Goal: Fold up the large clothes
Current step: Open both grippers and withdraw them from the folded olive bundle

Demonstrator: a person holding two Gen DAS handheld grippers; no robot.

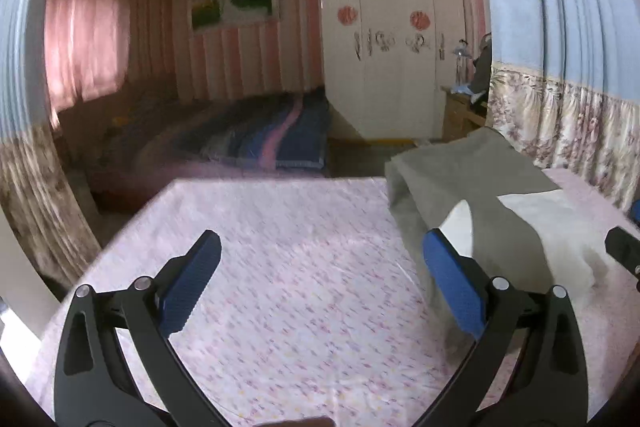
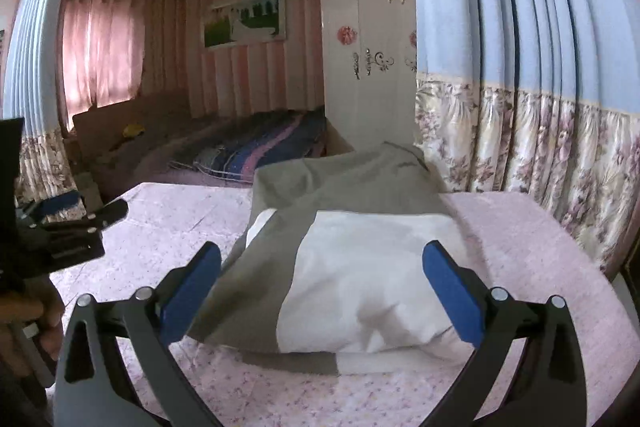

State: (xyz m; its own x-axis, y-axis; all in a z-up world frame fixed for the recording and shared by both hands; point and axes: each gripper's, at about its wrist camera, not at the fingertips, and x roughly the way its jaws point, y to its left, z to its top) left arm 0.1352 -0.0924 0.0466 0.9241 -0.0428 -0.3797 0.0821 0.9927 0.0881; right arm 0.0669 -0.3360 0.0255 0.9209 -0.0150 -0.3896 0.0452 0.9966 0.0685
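Observation:
A grey and white garment [image 2: 352,239] lies folded over on the pink flowered sheet [image 2: 168,227], its white panel nearest me and its grey part reaching back toward the far edge. My right gripper [image 2: 322,255] hovers over its near end, open wide, with the cloth below the blue pads [image 2: 452,291] and nothing pinched. My left gripper [image 1: 320,247] is open too, over bare sheet [image 1: 280,267] to the left of the garment [image 1: 460,187]. In the right wrist view the left gripper [image 2: 100,213] shows at the left edge with a hand [image 2: 44,319] below it.
A blue and flowered curtain [image 2: 540,87] hangs close on the right. Beyond the sheet's far edge lie a low bed with a striped blue and pink blanket [image 1: 272,135] and a white wardrobe [image 1: 380,47]. A wooden side table [image 1: 464,111] stands by the wardrobe.

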